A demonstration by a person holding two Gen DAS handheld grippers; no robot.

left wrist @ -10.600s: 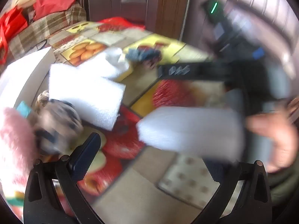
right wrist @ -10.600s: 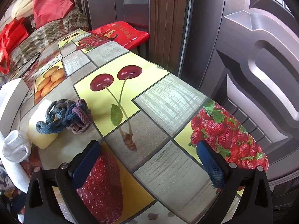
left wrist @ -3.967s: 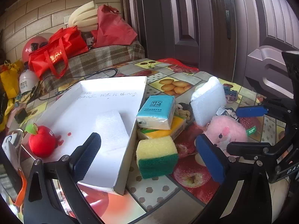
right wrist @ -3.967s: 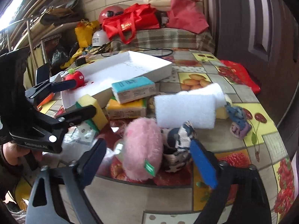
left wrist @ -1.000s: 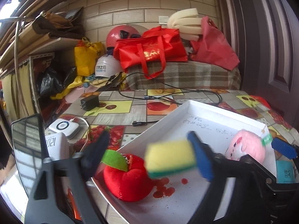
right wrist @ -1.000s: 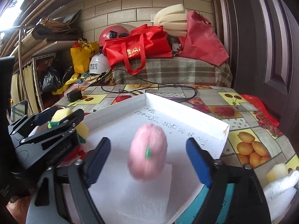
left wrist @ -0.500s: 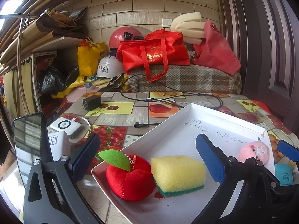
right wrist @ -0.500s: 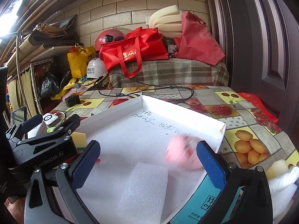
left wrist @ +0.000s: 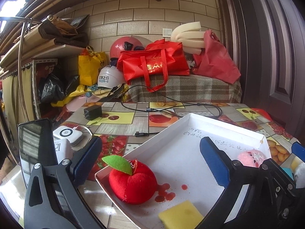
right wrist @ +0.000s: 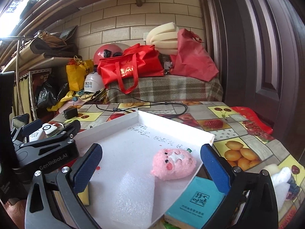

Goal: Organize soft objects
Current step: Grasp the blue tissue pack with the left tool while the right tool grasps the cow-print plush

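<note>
Both grippers stood released and empty over the white tray (right wrist: 198,133). The left gripper (left wrist: 150,162) hung above the tray's near corner, jaws wide, with the plush apple (left wrist: 133,183) directly below and between them and the yellow sponge (left wrist: 181,217) lying just nearer the camera, at the frame's bottom edge. The right gripper (right wrist: 150,164) was spread just as wide at the tray's other side; between its jaws lay the pink plush (right wrist: 174,164), close to the tray's right rim, and a white foam sheet (right wrist: 131,198) on the tray floor.

What was left to sort lay outside the tray, to the right. A teal book-like pack (right wrist: 194,202) sat against the tray's right rim, partly under the right gripper's right finger (right wrist: 213,169), its long axis running roughly along that rim. Farther right on the surface (right wrist: 238,141) was a white cloth bundle (right wrist: 282,175) with a pale foam piece (right wrist: 270,168) beside it.

The right hand seemed much the nearer to these; the left gripper was across the tray from them. Reaching the teal pack would probably need the right gripper to swing right and down, jaws straddling its short side.
</note>
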